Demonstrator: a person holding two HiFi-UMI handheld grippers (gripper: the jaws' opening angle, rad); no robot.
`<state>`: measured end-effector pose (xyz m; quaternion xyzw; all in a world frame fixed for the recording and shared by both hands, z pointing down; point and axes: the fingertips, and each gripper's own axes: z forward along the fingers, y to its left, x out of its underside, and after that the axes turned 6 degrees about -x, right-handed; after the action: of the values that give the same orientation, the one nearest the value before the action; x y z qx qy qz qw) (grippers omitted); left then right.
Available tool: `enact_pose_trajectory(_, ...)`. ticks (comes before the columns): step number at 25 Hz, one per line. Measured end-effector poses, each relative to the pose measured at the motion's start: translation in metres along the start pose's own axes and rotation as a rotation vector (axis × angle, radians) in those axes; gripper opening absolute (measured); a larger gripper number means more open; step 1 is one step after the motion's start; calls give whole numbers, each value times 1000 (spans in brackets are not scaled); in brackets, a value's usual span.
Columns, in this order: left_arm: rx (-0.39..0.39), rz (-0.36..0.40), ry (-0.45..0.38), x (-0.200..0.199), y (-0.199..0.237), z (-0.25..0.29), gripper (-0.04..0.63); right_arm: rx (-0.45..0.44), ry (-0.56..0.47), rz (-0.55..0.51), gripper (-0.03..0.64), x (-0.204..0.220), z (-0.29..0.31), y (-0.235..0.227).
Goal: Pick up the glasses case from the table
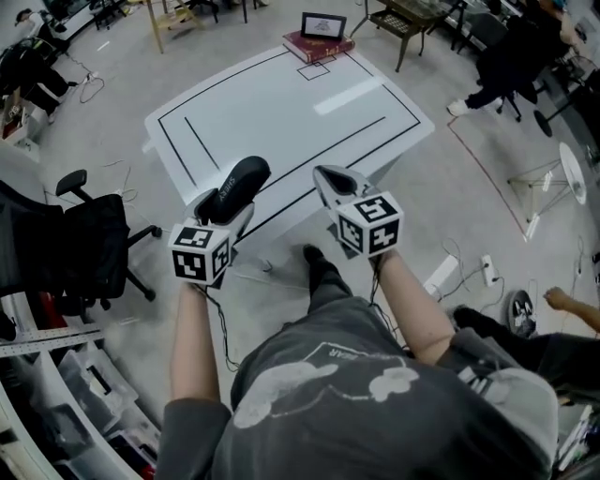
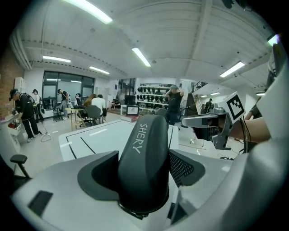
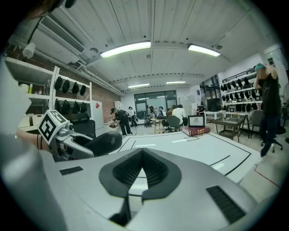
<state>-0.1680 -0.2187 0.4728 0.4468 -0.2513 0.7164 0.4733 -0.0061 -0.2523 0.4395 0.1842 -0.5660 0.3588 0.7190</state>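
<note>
The dark grey glasses case (image 1: pixel 239 185) marked "SHERY" is clamped between the jaws of my left gripper (image 1: pixel 228 204), lifted off the white table (image 1: pixel 281 103) at its near edge. In the left gripper view the case (image 2: pixel 144 153) stands upright between both pads, filling the gap of the left gripper (image 2: pixel 142 173). My right gripper (image 1: pixel 328 178) hangs beside it to the right, shut with nothing in it. In the right gripper view its jaws (image 3: pixel 141 155) meet at the tips, and the case (image 3: pixel 103 142) shows at the left.
A red book (image 1: pixel 317 45) with a small framed picture (image 1: pixel 322 25) lies at the table's far edge. A black office chair (image 1: pixel 94 244) stands left of me. Cables and a power strip (image 1: pixel 487 269) lie on the floor at the right. People stand in the background.
</note>
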Motion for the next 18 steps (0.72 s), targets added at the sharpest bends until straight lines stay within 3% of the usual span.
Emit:
enact_pose_trajectory(9,13,11,3,42,-16,-75,336,7,15,-4,-2,31,-49,72)
enact_pose_trajectory(18,25,-3,2,63,-27,-104,336,35,18,-3,-2,44,-76,100)
